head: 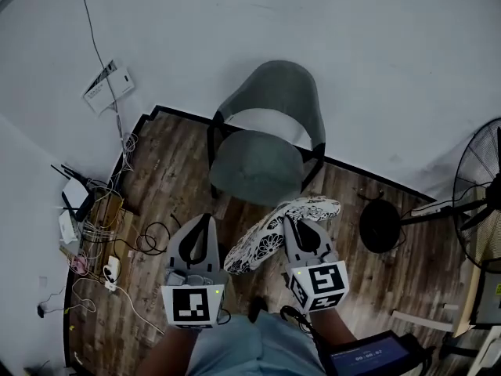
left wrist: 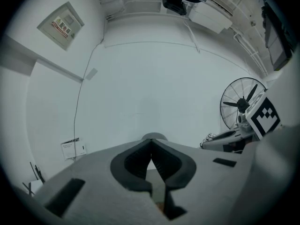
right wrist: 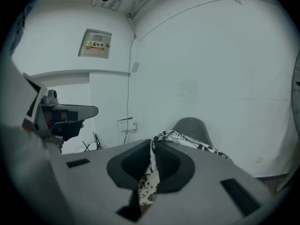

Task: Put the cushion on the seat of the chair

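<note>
Looking down from my head camera, at the far left a tangle of cables and a small white box lie on the wooden floor by the wall. A printed sheet of paper hangs on that wall above them.

Next comes the left gripper, low in the frame and pointing towards the chair. In its own view the two fingers are pressed together at the tips, with nothing between them.

In the middle stands the grey-green chair, its back against the wall and its round seat bare and facing me.

Just in front of the seat, the cushion – white with a black floral pattern – hangs in the air, tilted. Its low end is near the left gripper and its high end is close to the seat's front right edge. I cannot tell whether it touches the chair there. It is not on the seat.

The right gripper has hold of it. In the right gripper view the fingers are closed tight on a fold of the patterned fabric, and the rest of the cushion spreads beyond the tips towards the chair back.

Further right, a dark standing fan sits at the edge of the frame – its round black base on the floor, well apart from the chair. A small lit screen shows at the bottom right.
</note>
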